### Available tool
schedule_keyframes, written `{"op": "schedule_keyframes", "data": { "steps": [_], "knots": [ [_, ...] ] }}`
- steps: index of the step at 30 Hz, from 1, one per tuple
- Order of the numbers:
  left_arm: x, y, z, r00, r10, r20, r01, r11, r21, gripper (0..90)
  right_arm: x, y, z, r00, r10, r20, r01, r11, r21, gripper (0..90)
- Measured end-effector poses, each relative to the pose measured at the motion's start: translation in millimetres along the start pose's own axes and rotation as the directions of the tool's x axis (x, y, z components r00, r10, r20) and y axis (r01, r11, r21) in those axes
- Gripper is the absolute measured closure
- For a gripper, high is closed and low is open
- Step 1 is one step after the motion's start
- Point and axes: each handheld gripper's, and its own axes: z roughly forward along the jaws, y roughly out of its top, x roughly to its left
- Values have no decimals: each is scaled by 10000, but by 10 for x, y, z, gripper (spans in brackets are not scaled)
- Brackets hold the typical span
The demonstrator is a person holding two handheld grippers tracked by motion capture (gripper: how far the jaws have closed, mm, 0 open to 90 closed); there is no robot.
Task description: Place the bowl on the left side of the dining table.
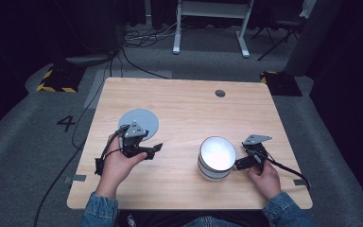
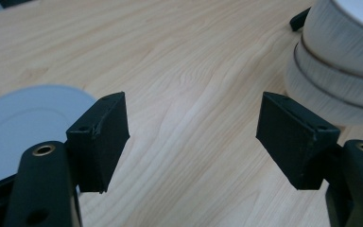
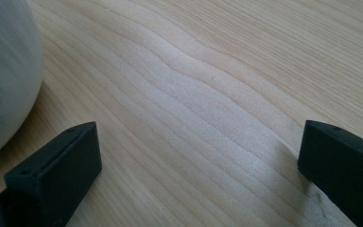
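Both grippers low over the tabletop, jaws apart

We see the left hand near the tabletop's left edge, holding the left gripper with its jaws spread wide and nothing between them. The right hand, near the right front corner, holds the right gripper, jaws also wide apart. Both denim sleeves enter over the front edge.

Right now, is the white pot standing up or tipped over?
Standing up. The pot sits on its base on the table, with its round mouth facing up at the high view. Nothing shows inside it.

One mark reads — a "4" on the floor.
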Motion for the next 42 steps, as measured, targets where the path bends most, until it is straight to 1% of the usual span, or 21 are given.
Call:
{"op": "schedule_keyframes", "data": {
  "steps": [1, 2, 5, 8, 11, 14, 18, 21, 23, 24, 26, 27, 30, 31, 33, 36, 37, 38, 39, 40, 42],
  "knots": [
    [-14, 46, 0, 9999, -54, 151, 57, 9997, -219, 259, 0, 0, 0, 10000, -1, 1, 1, 10000, -2, 4],
    [-17, 86, -14, 9997, 4, 233, 0, 9998, -187, 259, 0, 0, 0, 10000, -4, 0, 4, 10000, -5, 4],
    [-32, 201, -13, 9988, 255, 419, -236, 9987, -441, 258, 0, 0, 0, 10000, 5, 0, -5, 10000, -1, 4],
    [-24, 272, -17, 9983, 477, 321, -475, 9988, -89, 259, 0, 0, 0, 10000, 1, 1, -1, 10000, 1, 5],
    [-31, 347, -52, 9982, 502, 340, -496, 9986, -187, 259, 0, -1, 0, 10000, -2, 9, 2, 10000, 1, 4],
    [-50, 427, -91, 9965, 753, 368, -746, 9970, -185, 262, 0, 0, 0, 10000, 2, 3, -2, 10000, -1, 4],
    [-80, 511, -84, 9957, 733, 564, -713, 9968, -364, 267, 0, 0, 0, 10000, 3, 4, -3, 10000, -2, 4],
    [-103, 568, -50, 9961, 699, 531, -685, 9973, -280, 274, -1, 0, 1, 10000, -9, 3, 9, 10000, -11, 4],
    [-113, 609, -28, 9971, 664, 364, -656, 9976, -227, 278, 1, 0, 0, 10000, 9, 5, -9, 10000, -1, 5],
    [-130, 626, -8, 9976, 526, 447, -513, 9982, -298, 278, 0, 0, 0, 10000, 5, 3, -5, 10000, -3, 4],
    [-148, 676, 8, 9963, 692, 515, -682, 9975, -208, 278, -1, 0, 0, 10000, -5, 3, 5, 10000, -8, 4],
    [-172, 697, 26, 9962, 673, 550, -660, 9975, -246, 278, 1, 0, 0, 10000, 13, 4, -13, 10000, 0, 4],
    [-228, 775, 85, 9929, 932, 744, -918, 9956, -210, 278, 1, 0, 0, 10000, 11, 5, -11, 10000, 0, 4],
    [-256, 798, 117, 9925, 932, 787, -912, 9954, -286, 278, 1, 0, 0, 10000, 10, 6, -10, 10000, 1, 5],
    [-289, 854, 166, 9883, 1156, 999, -1145, 9933, -163, 278, 1, 0, 0, 10000, 11, 4, -11, 10000, -1, 4],
    [-349, 914, 262, 9852, 1138, 1285, -1116, 9935, -238, 278, 2, 0, 0, 10000, 24, 22, -24, 10000, -2, 5],
    [-350, 938, 287, 9828, 1333, 1281, -1319, 9911, -199, 278, 1, 0, 1, 10000, 1, 18, -1, 10000, -12, 5],
    [-365, 957, 314, 9814, 1389, 1327, -1377, 9903, -181, 278, 2, 0, 0, 10000, 26, 20, -26, 10000, -4, 5],
    [-387, 973, 342, 9811, 1370, 1363, -1351, 9906, -230, 278, 2, 0, 0, 10000, 28, 25, -28, 10000, 0, 5],
    [-405, 992, 364, 9786, 1383, 1526, -1368, 9904, -204, 278, 1, 1, 2, 10000, 7, 25, -7, 10000, -11, 5],
    [-453, 1025, 410, 9771, 1443, 1564, -1434, 9895, -170, 277, 1, 1, 2, 10000, 10, 25, -10, 10000, -14, 5]
  ]
}}
